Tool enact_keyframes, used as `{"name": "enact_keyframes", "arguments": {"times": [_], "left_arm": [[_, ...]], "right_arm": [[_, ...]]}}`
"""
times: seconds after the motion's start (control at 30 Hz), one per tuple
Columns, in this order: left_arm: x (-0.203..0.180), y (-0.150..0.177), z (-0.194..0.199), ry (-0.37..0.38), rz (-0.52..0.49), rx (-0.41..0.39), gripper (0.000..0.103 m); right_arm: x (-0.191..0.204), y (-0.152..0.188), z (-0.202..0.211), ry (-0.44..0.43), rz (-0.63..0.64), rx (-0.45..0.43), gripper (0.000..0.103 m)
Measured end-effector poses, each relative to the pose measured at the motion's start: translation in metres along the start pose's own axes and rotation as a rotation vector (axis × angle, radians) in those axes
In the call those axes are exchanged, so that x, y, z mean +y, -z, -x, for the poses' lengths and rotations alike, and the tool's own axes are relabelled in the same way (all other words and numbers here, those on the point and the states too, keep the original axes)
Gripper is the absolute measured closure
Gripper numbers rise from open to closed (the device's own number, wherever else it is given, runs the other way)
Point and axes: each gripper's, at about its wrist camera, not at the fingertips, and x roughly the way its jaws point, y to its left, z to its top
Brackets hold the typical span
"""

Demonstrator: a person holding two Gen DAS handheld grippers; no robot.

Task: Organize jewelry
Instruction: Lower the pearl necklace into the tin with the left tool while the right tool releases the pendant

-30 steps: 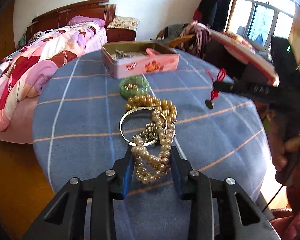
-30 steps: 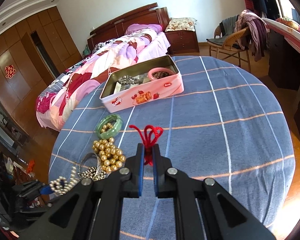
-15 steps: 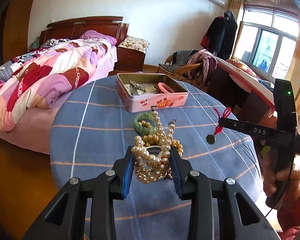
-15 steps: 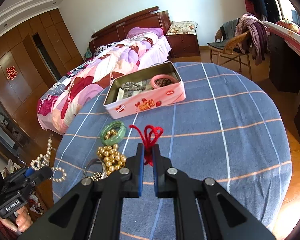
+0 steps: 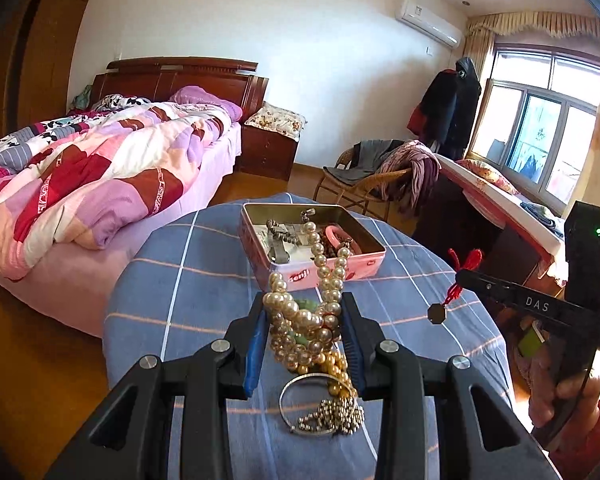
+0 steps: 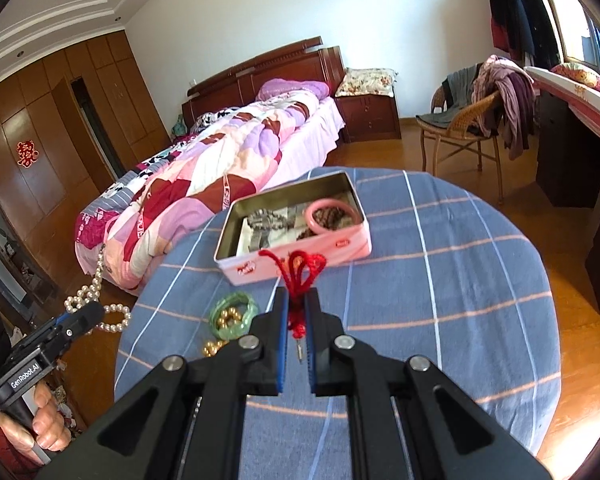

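My left gripper [image 5: 303, 312] is shut on a pearl necklace [image 5: 320, 280] and holds it above the table, its strands hanging loose; it also shows in the right wrist view [image 6: 100, 304]. My right gripper [image 6: 296, 304] is shut on a red cord [image 6: 296, 272] with a dark pendant [image 5: 435, 313] dangling below it. A pink tin box [image 6: 300, 256] stands open at the far side of the table with a pink bangle [image 6: 332, 216] and beads inside. A green bangle [image 6: 232, 314], gold beads [image 6: 212, 346] and a silver bangle [image 5: 312, 404] lie on the blue cloth.
The round table's blue checked cloth [image 6: 440, 300] drops off at its edges on all sides. A bed [image 5: 100, 172] stands to the left, a wicker chair with clothes [image 6: 472, 128] at the back right, a desk [image 6: 572, 120] on the right.
My left gripper lifted the pearl necklace off the pile and raised it clear of the table. My right gripper rose too, toward the tin box, still holding the red cord.
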Motion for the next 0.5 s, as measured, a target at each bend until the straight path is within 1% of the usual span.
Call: {"name": "enact_keyframes", "arguments": {"times": [0.1, 0.17, 0.33, 0.5], "left_arm": [[0.001, -0.004, -0.01, -0.012, -0.003, 0.003, 0.068], [0.001, -0.008, -0.015, -0.002, 0.007, -0.001, 0.068], [0.003, -0.021, -0.026, 0.014, 0.028, -0.031, 0.068], [0.004, -0.037, -0.042, 0.013, 0.036, -0.056, 0.068]], "right_arm": [[0.001, -0.007, -0.004, -0.004, 0.004, -0.004, 0.093], [0.003, -0.013, -0.008, -0.009, 0.01, -0.011, 0.093], [0.007, -0.03, -0.015, -0.024, 0.024, -0.042, 0.093], [0.009, -0.044, -0.025, -0.037, 0.026, -0.061, 0.093]]}}
